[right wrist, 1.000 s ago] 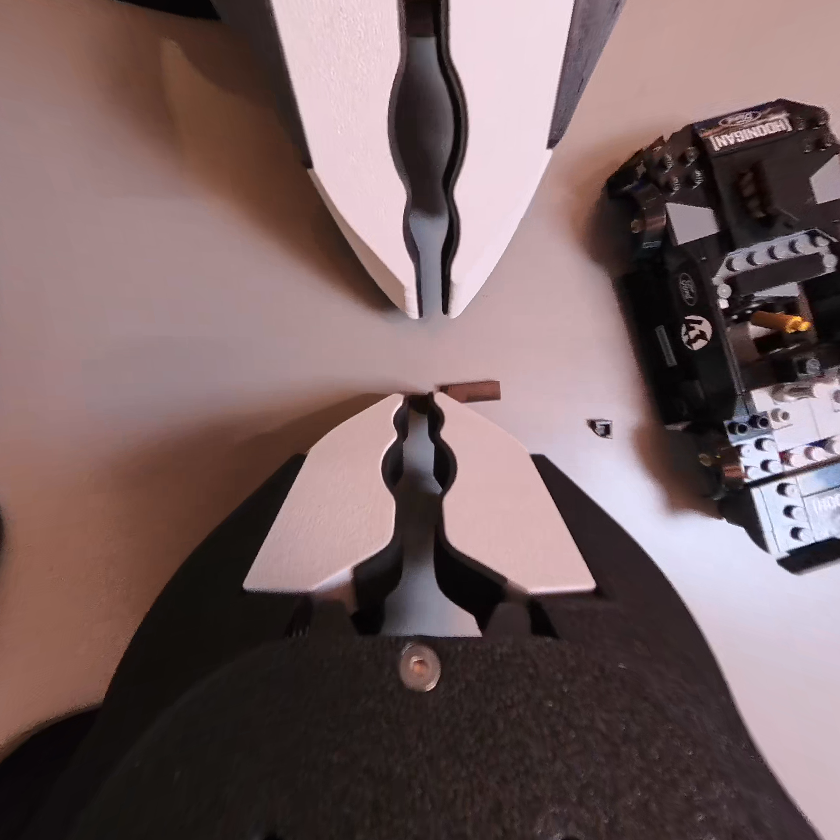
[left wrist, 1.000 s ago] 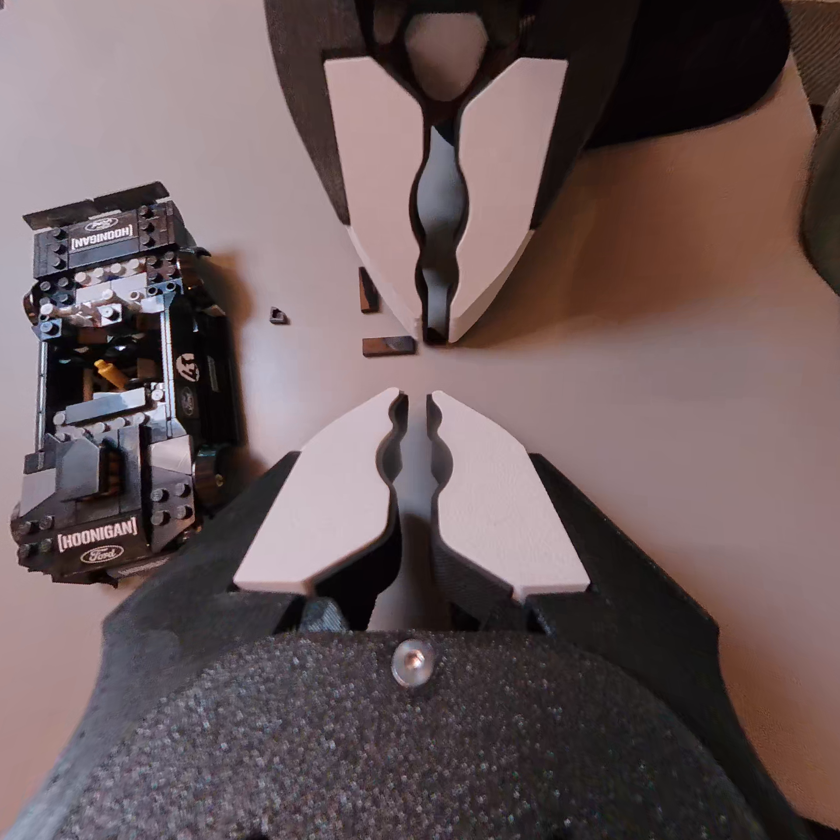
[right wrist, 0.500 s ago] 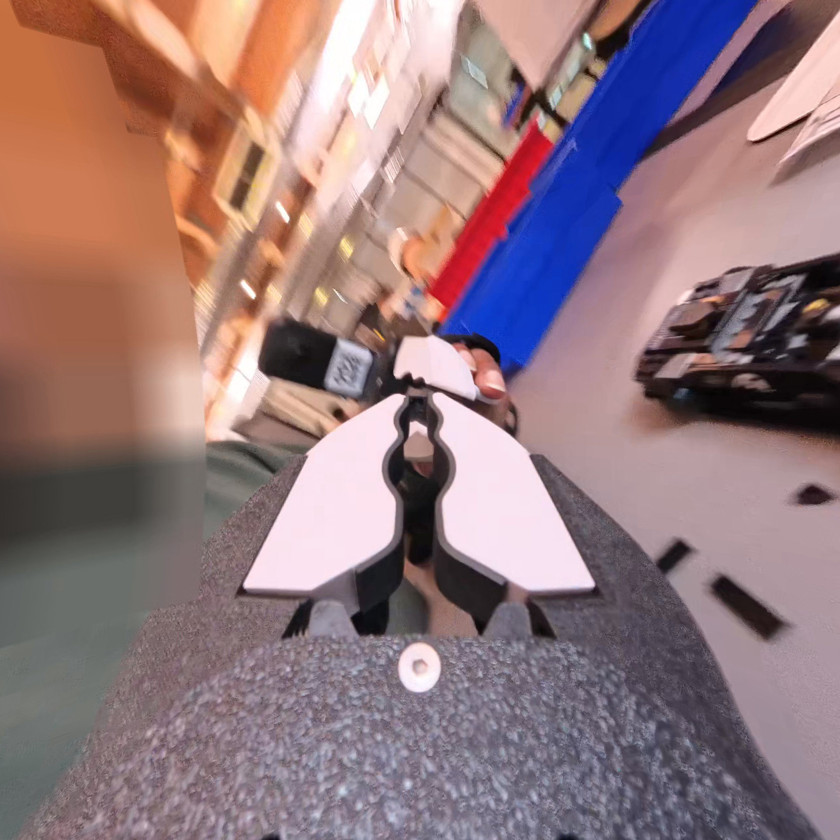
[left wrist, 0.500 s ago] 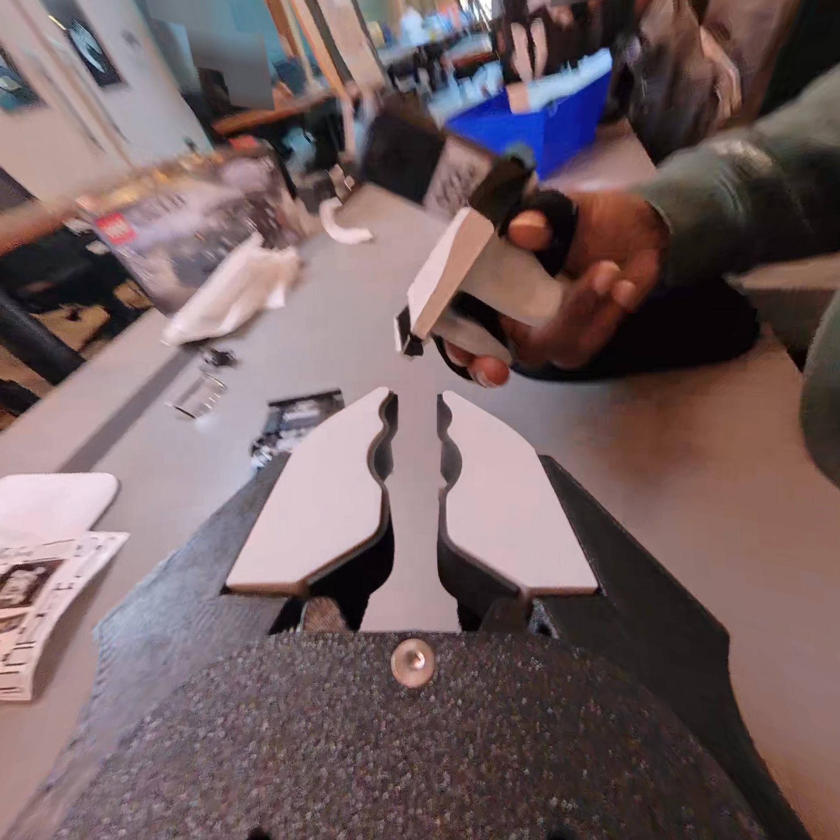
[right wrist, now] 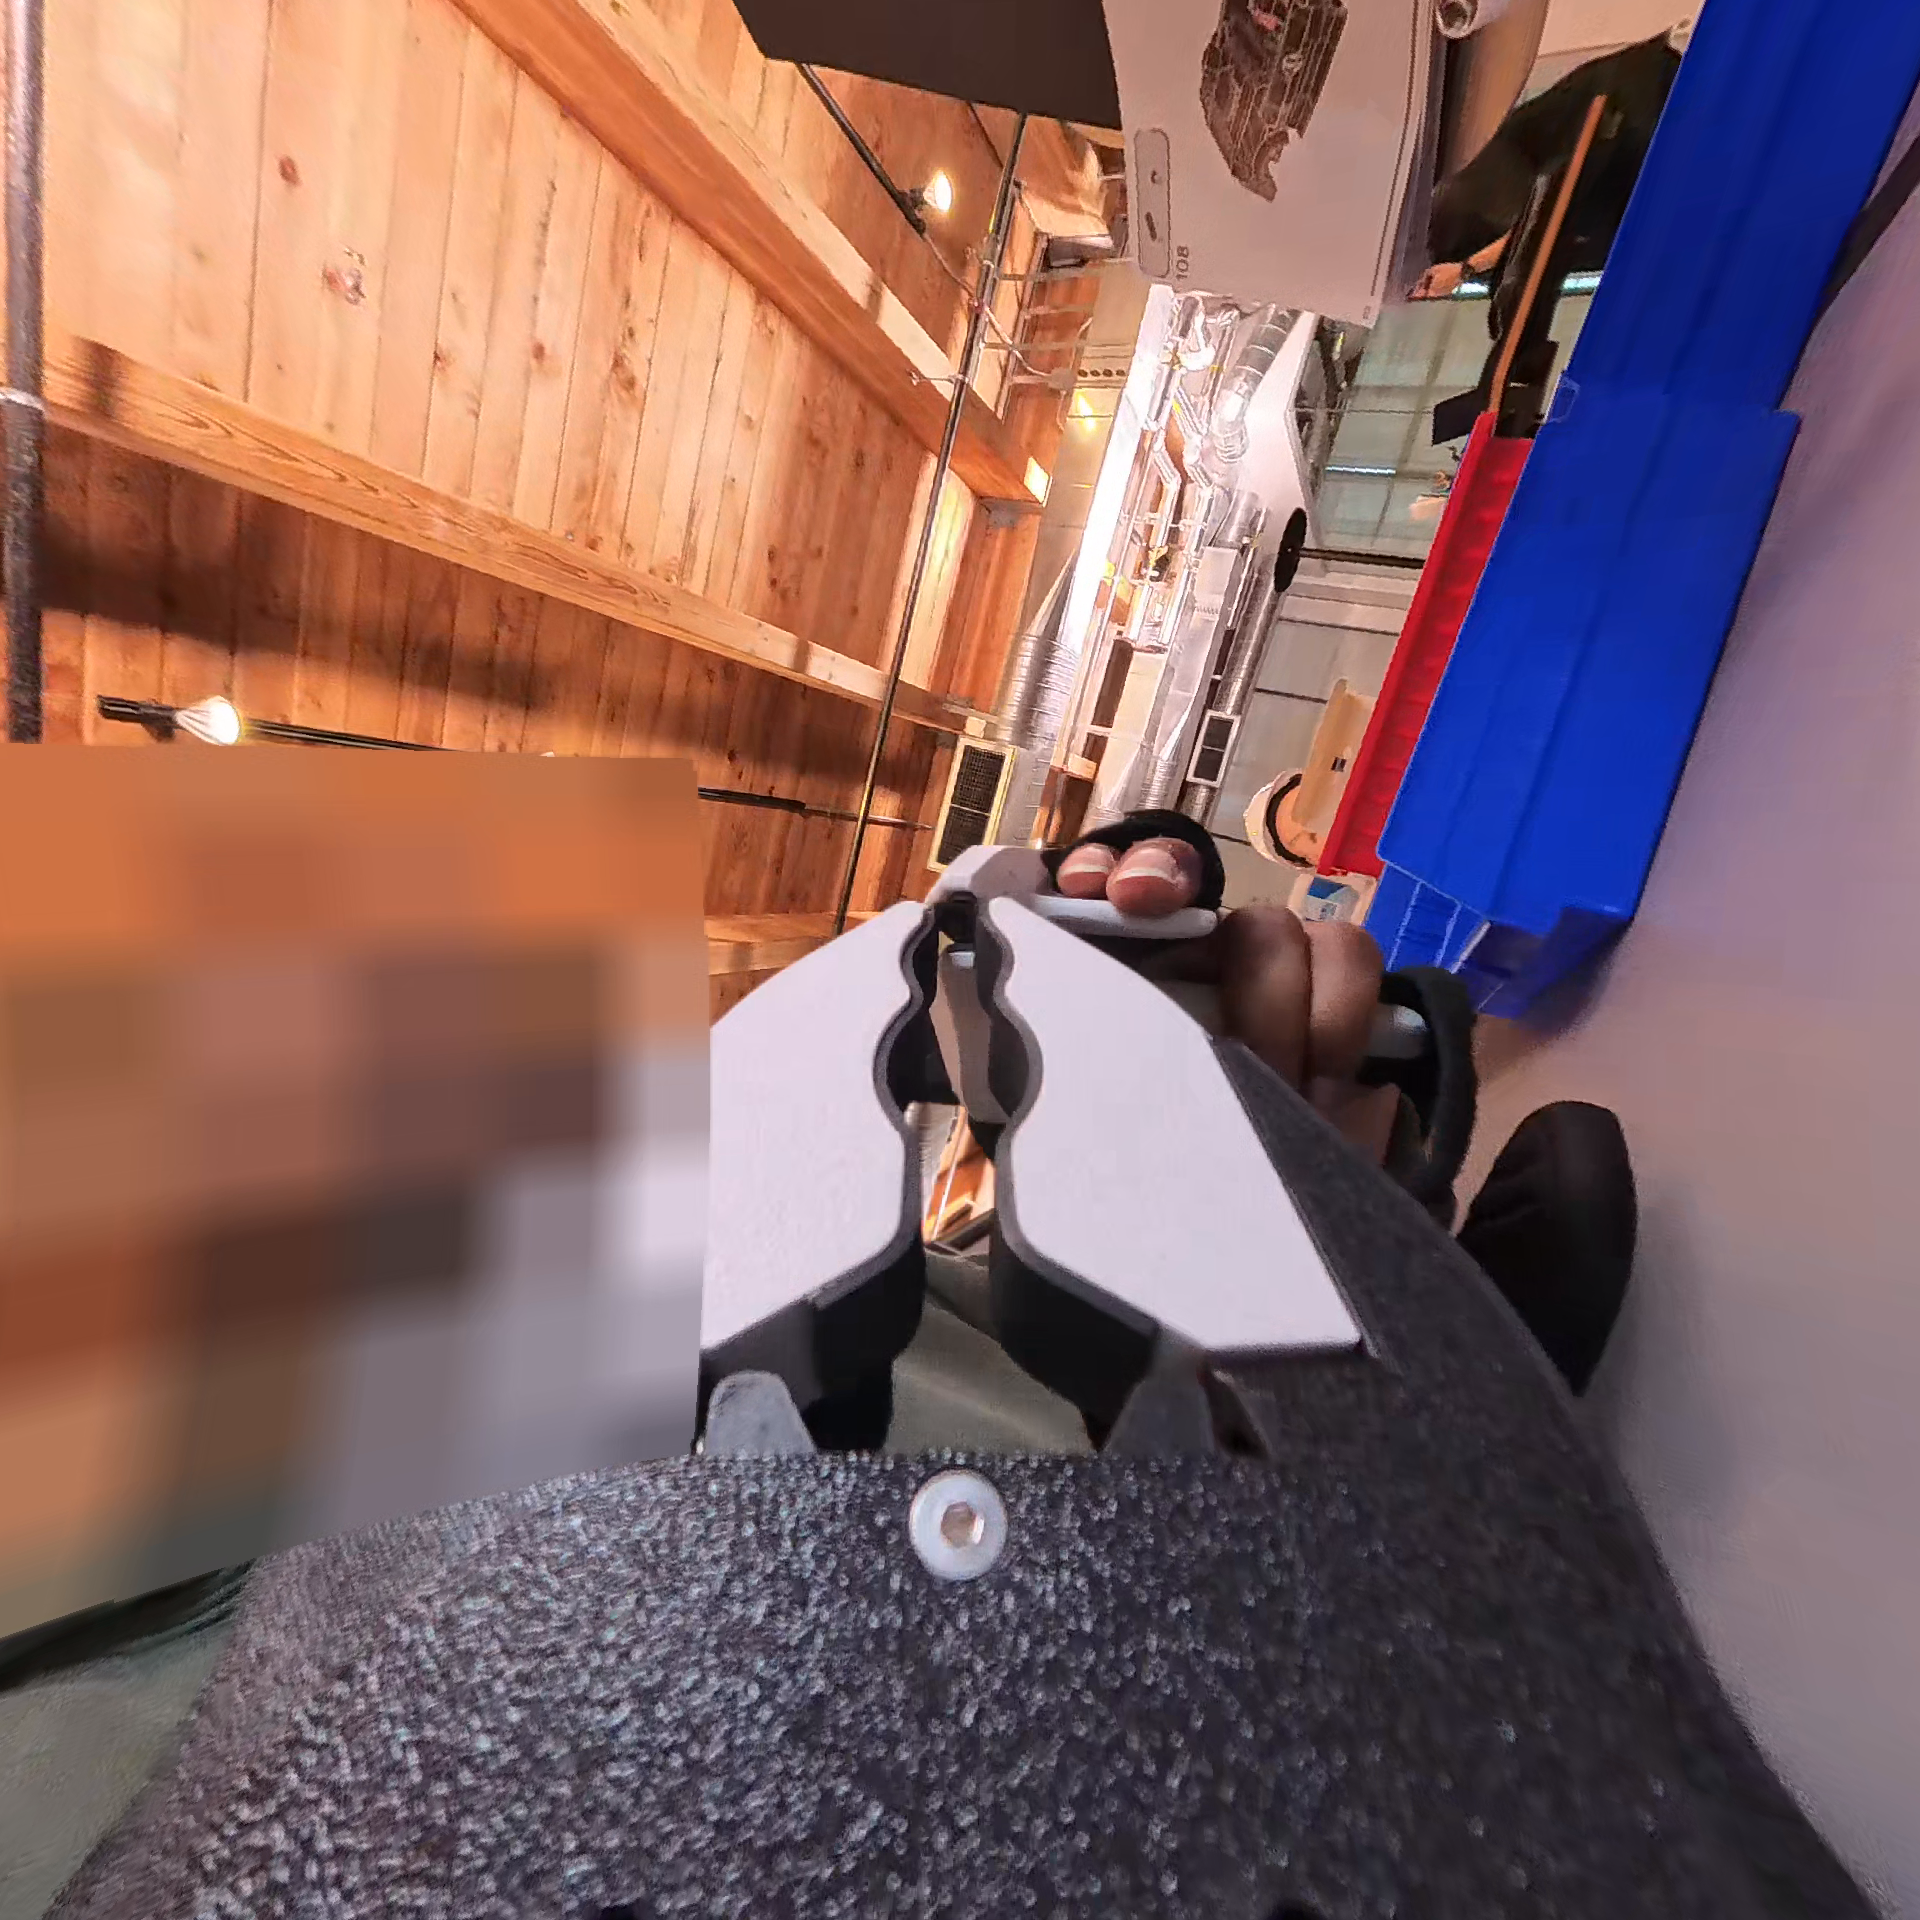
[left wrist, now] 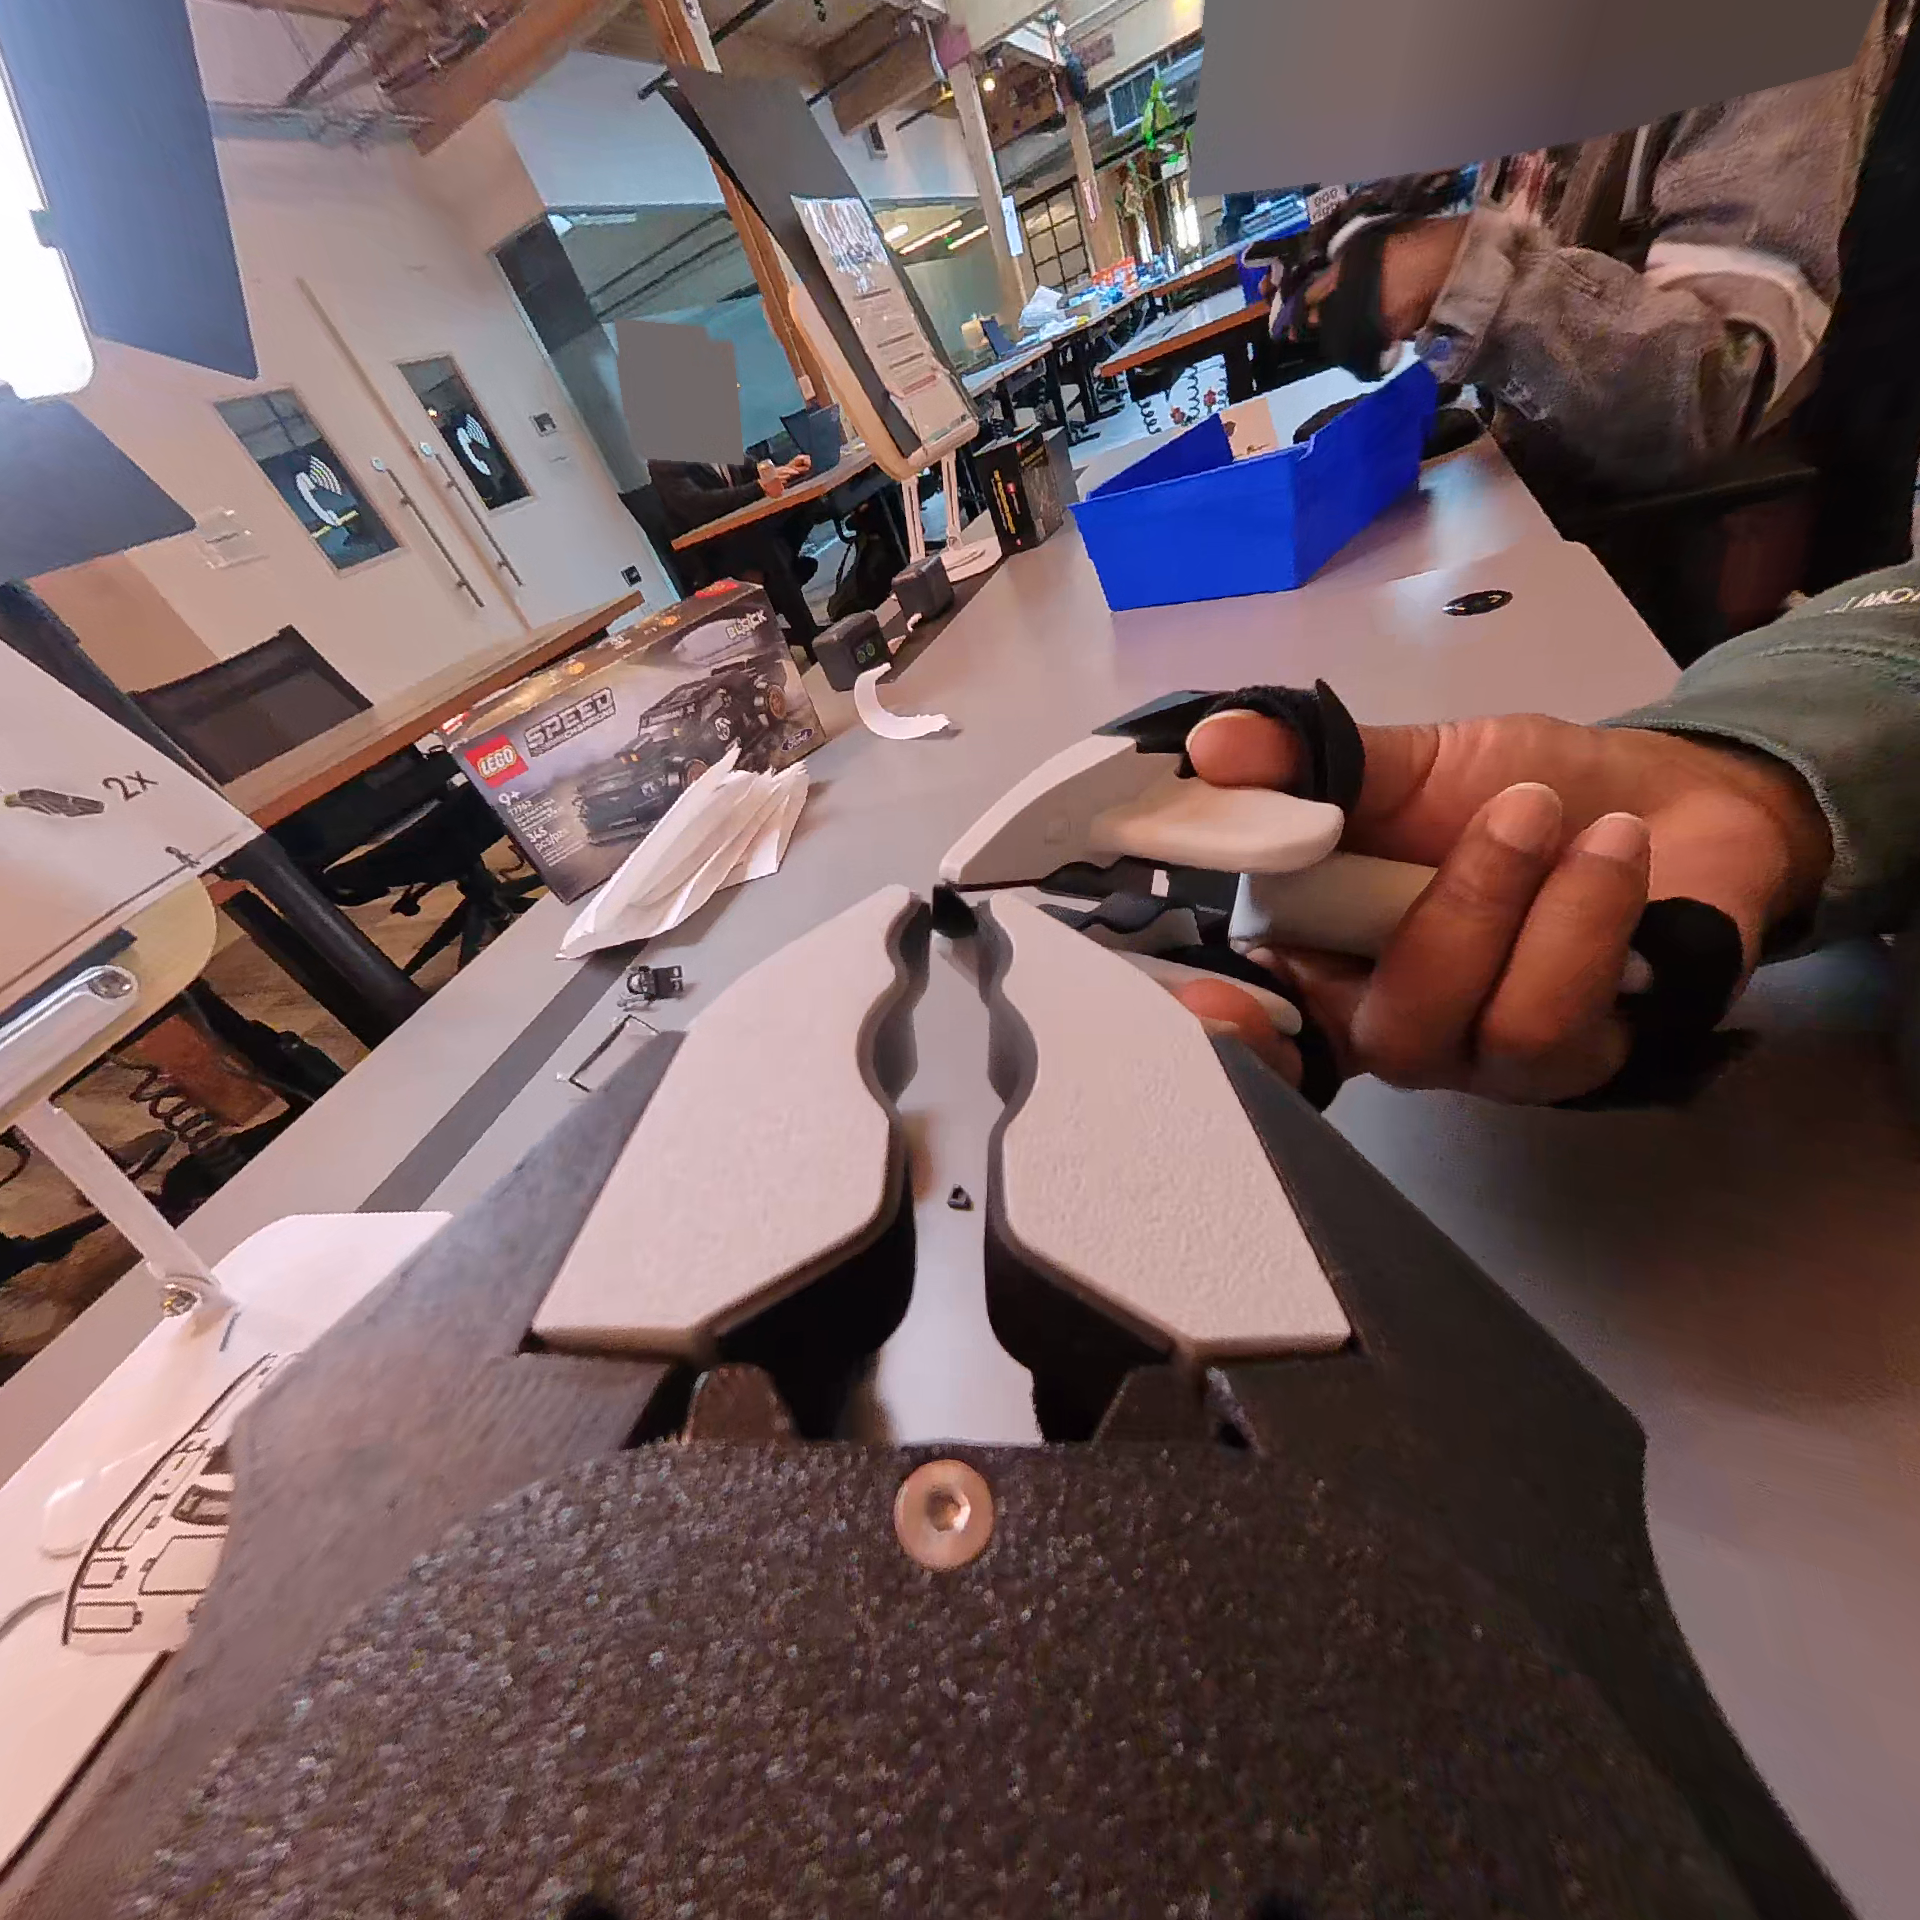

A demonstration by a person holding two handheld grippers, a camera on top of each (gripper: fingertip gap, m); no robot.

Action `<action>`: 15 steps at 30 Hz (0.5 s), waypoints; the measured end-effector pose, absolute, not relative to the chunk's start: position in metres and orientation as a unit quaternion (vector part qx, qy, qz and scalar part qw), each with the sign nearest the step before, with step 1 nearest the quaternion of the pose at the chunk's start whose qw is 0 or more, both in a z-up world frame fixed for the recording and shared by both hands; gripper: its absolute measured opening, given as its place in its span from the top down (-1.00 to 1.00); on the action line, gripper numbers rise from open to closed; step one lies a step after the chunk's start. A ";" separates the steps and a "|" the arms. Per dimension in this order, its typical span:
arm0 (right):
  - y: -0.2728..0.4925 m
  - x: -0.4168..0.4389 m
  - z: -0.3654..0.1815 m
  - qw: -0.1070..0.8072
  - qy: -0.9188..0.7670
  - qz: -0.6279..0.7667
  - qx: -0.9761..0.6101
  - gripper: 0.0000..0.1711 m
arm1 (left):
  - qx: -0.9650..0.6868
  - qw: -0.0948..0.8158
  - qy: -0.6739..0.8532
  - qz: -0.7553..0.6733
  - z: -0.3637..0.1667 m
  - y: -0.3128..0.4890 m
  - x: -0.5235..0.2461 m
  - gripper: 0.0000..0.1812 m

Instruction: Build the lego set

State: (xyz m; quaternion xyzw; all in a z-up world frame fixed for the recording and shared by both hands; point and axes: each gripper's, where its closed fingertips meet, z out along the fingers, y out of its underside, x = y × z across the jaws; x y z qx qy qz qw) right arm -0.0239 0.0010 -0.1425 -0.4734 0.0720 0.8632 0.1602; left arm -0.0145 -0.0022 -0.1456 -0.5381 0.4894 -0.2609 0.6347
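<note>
Meeting tip to tip above the bench [left wrist: 1455,644], the two tools share one small black lego piece [left wrist: 952,918]. In the left wrist view this piece sits at 12 o'clock from the camera, right between the tips of the left tool [left wrist: 953,906]. It shows only as a short dark stub, a little taller than wide, with its lower end toward 6 o'clock. Its real long axis I cannot tell, because the fingers hide most of it. It is plain black, and no studs can be made out.

The right tool [right wrist: 956,920] comes in from 3 o'clock, lying almost level, and its tips are closed upon the piece. The right hand [left wrist: 1507,894] holds it with the thumb on top through a black strap and the other fingers curled around the handle. The left tool has only a narrow gap, with the piece inside this gap. Whether its pads really press on the piece, I cannot tell. In the right wrist view the left hand [right wrist: 1278,977] is at 1 o'clock, just behind the tips.

Another tiny black piece [left wrist: 956,1197] lies on the bench, seen through the gap of the left tool. At 10 o'clock stands the lego box [left wrist: 634,758] with white bags [left wrist: 707,842] leaning on it. A blue bin [left wrist: 1247,520] is far off at 1 o'clock.
</note>
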 end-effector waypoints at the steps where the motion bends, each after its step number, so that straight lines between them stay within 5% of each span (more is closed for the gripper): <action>1: 0.000 -0.024 -0.143 0.157 0.073 0.865 -0.471 0.92 | -0.538 0.632 0.491 -0.263 -0.146 -0.003 -0.014 0.91; 9: 0.000 -0.019 -0.158 0.199 0.007 0.812 -0.549 0.87 | -0.551 0.585 0.544 -0.242 -0.162 -0.004 -0.018 0.91; 15: 0.015 0.018 -0.194 0.403 -0.273 0.455 -0.746 0.80 | -0.661 0.357 0.633 -0.190 -0.253 0.001 -0.044 0.91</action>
